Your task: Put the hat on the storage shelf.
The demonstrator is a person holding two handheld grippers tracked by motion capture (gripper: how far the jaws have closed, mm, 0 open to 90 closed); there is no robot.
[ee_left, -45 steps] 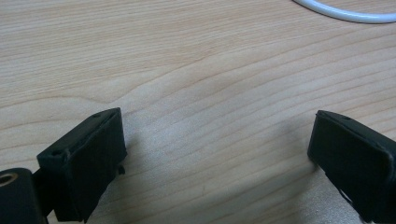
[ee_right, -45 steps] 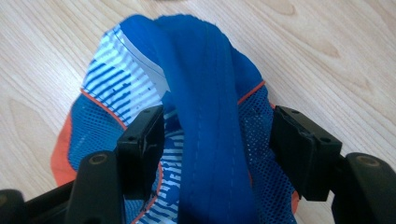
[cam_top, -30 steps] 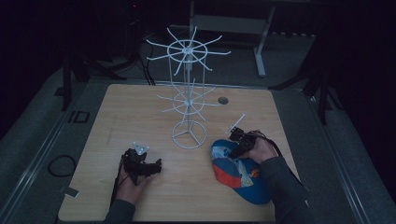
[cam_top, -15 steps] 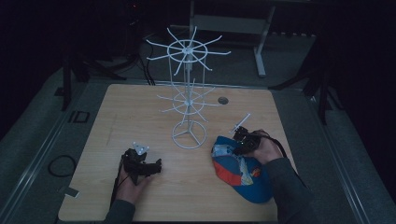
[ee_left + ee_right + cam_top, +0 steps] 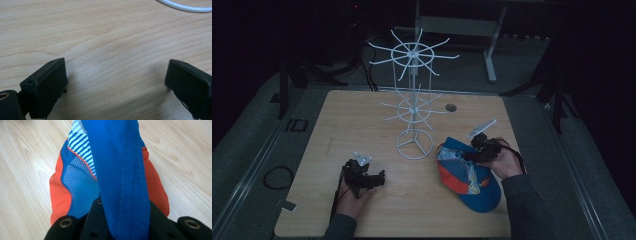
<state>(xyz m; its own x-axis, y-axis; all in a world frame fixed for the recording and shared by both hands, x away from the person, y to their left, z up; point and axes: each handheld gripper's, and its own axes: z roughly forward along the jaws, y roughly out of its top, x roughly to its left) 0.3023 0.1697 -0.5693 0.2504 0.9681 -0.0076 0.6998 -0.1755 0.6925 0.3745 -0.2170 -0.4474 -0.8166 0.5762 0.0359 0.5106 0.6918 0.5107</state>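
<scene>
A blue and orange cap (image 5: 469,182) with a mesh and striped lining lies at the table's right front. My right gripper (image 5: 468,156) is shut on its blue edge, lifting that side a little off the wood. In the right gripper view the blue fabric (image 5: 120,170) runs up from between the jaws of the right gripper (image 5: 122,222). My left gripper (image 5: 379,178) rests on the table at the left front, pointing right. Its jaws stand wide open over bare wood in the left gripper view (image 5: 116,82).
A white wire display stand (image 5: 413,107) with two tiers of hooks rises at the table's middle; its ring base (image 5: 185,7) lies just beyond the left gripper. A round hole (image 5: 451,107) sits in the tabletop behind the stand. Dark floor surrounds the table.
The right hand has risen slightly and shifted, taking the cap's edge up with it. The left hand has stayed still.
</scene>
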